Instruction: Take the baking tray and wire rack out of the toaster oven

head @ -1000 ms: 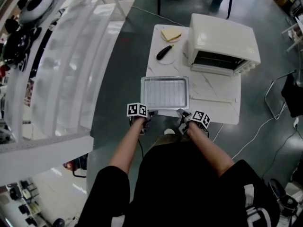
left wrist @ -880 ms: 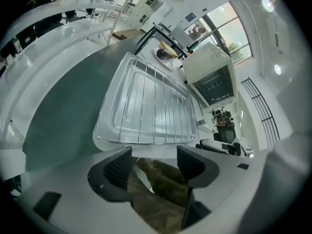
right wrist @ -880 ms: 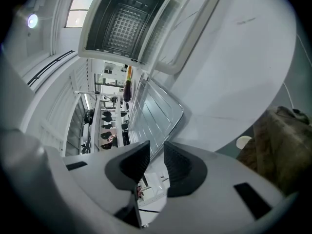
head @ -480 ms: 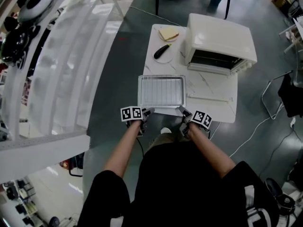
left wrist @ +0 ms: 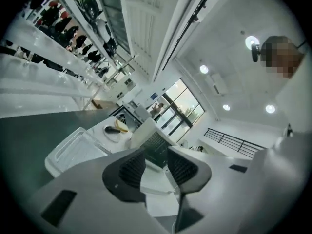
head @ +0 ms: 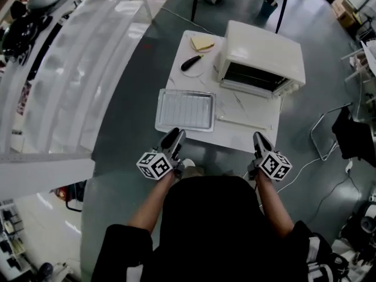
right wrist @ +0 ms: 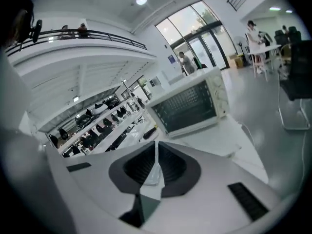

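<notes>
At the table's near edge: left gripper, jaws half apart, just closing, empty; right gripper, jaws nearly together, just closing, empty. Ahead of left: baking tray holding wire rack. Beyond: toaster oven.

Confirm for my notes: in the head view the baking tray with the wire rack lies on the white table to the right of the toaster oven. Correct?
Not the side. The head view shows the baking tray with the wire rack lying on the white table to the left of the toaster oven, nearer the person.
</notes>
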Tool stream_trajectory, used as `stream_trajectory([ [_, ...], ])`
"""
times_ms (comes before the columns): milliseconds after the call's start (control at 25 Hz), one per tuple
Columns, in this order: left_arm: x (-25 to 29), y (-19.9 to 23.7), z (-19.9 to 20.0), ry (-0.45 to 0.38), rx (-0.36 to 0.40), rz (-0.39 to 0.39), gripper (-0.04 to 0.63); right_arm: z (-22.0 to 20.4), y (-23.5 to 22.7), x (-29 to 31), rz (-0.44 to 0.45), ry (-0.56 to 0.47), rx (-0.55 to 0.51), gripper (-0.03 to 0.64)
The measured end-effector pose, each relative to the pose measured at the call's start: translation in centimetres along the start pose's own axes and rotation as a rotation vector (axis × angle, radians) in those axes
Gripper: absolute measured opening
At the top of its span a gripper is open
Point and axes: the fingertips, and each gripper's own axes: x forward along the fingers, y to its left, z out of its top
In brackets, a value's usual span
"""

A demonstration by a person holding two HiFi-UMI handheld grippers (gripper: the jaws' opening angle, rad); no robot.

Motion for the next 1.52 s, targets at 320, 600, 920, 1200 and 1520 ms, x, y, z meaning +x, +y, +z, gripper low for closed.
stream_trajectory([
  [320, 3.5, -11.8, -2.8, -0.014, 0.361, 0.012, 0.029, 8.7, -4.9, -9.1, -0.031, -0.158, -0.189, 0.025],
  [600, 9.2, -18.9, -5.6, -0.044, 0.520, 0.008, 0.023, 12.4, -9.8, -14.6, -0.030, -0.247, -0.366, 0.025],
  [920, 11.5, -22.7, -7.8, -0.054, 0.637, 0.025, 0.023, 13.8, -14.1, -16.6, -0.030, -0.264, -0.382, 0.025],
  [1200, 11.2, -23.2, -8.3, -0.067, 0.627, 0.065, 0.023, 13.9, -15.4, -16.9, -0.016, -0.248, -0.398, 0.023],
  [1520, 10.2, -23.0, -8.5, -0.071, 0.620, 0.101, 0.023, 13.2, -14.7, -16.3, 0.020, -0.235, -0.370, 0.023],
])
